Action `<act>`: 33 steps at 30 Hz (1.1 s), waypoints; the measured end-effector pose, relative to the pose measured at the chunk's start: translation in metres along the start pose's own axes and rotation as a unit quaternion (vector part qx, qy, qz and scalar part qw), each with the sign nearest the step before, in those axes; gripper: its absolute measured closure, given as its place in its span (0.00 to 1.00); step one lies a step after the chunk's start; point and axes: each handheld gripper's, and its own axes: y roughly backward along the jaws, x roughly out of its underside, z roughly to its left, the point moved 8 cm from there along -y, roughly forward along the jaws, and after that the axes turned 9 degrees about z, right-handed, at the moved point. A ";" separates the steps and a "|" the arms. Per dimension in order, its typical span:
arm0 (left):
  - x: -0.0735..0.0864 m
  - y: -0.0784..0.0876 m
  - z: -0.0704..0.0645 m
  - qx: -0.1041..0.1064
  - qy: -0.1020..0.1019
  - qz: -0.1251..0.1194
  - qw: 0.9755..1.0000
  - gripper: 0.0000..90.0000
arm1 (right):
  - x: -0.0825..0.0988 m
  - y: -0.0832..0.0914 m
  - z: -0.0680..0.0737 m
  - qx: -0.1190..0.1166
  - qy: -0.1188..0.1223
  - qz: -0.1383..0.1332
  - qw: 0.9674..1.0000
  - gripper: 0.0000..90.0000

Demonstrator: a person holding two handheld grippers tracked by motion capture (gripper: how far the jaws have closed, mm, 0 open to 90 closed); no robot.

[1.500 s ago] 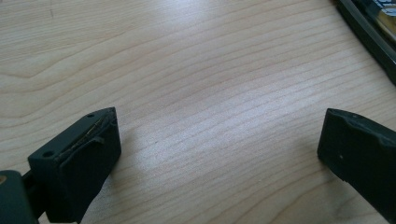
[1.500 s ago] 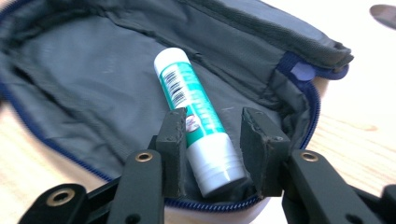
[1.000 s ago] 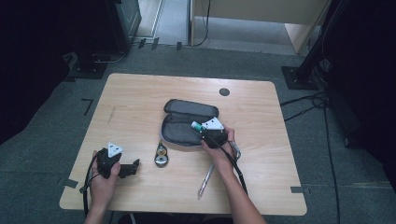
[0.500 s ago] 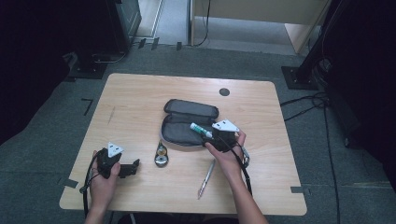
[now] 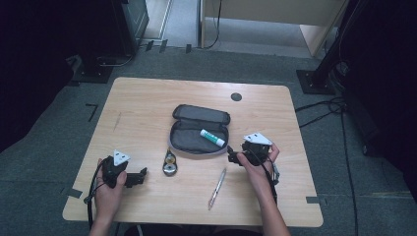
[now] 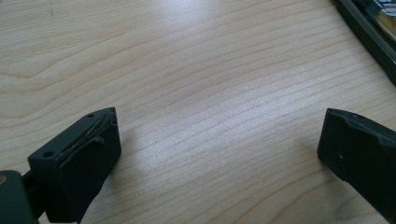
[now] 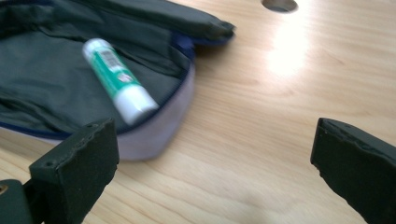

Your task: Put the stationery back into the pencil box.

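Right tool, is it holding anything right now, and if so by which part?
Nothing. The right tool has just been opening and its jaws stand wide apart over bare table, while the glue stick lies loose in the open pencil case.

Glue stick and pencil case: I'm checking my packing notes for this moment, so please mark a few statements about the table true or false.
1. The glue stick lies in the open pencil case. True.
2. The right gripper is shut on the glue stick. False: its jaws have just been opening, stand wide apart and hold nothing.
3. A pen lies on the table outside the case. True.
4. The left gripper holds the pen. False: it is open and empty over bare wood.
5. The pencil case is zipped closed. False: it lies open.
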 end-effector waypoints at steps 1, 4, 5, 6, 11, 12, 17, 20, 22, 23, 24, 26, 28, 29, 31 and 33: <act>0.000 0.000 0.000 0.001 0.000 0.000 1.000 0.00 | 0.006 0.001 -0.007 0.002 -0.005 0.003 1.000 0.01; 0.000 0.000 0.000 0.001 -0.001 0.000 1.000 0.00 | 0.012 0.003 -0.013 -0.001 -0.007 0.009 1.000 0.01; 0.000 0.000 0.000 0.001 -0.001 0.000 1.000 0.00 | 0.017 0.004 -0.018 0.001 -0.008 0.013 1.000 0.01; 0.000 0.000 0.000 0.001 -0.001 0.000 1.000 0.00 | 0.017 0.004 -0.018 0.001 -0.008 0.013 1.000 0.01; 0.000 0.000 0.000 0.001 -0.001 0.000 1.000 0.00 | 0.035 0.008 -0.030 0.002 -0.018 0.021 1.000 0.02; 0.000 0.000 0.000 0.001 0.000 0.000 1.000 0.00 | 0.043 0.008 -0.035 0.004 -0.020 0.027 0.999 0.02; 0.000 0.000 0.000 0.001 -0.001 0.000 1.000 0.00 | 0.062 0.010 -0.041 0.017 -0.023 0.046 0.999 0.05; 0.000 0.000 0.000 0.002 -0.001 0.000 1.000 0.00 | 0.068 0.008 -0.043 0.025 -0.017 0.053 0.998 0.05; -0.001 0.000 -0.001 0.008 0.001 -0.002 1.000 0.00 | 0.071 0.007 -0.043 0.016 -0.022 0.059 0.998 0.05; -0.001 0.001 -0.001 0.012 0.001 -0.003 1.000 0.00 | 0.071 0.007 -0.043 0.017 -0.023 0.058 0.998 0.05; -0.001 0.001 -0.002 0.016 0.004 -0.006 1.000 0.00 | 0.071 0.007 -0.043 0.021 -0.021 0.058 0.998 0.05; -0.001 0.001 -0.002 0.021 0.005 -0.006 1.000 0.00 | 0.072 0.007 -0.043 0.016 -0.021 0.061 0.998 0.05; -0.001 0.003 -0.003 0.029 0.007 -0.006 1.000 0.00 | 0.072 0.007 -0.043 0.015 -0.021 0.062 0.998 0.05; -0.002 0.004 -0.004 0.034 0.009 -0.010 0.999 0.00 | 0.072 0.007 -0.042 0.014 -0.019 0.061 0.998 0.05; -0.004 0.006 -0.005 0.035 0.012 -0.014 0.999 0.00 | 0.072 0.007 -0.041 0.012 -0.017 0.061 0.998 0.05; -0.007 0.008 -0.009 0.039 0.017 -0.019 0.999 0.00 | 0.072 0.007 -0.041 0.012 -0.016 0.060 0.998 0.05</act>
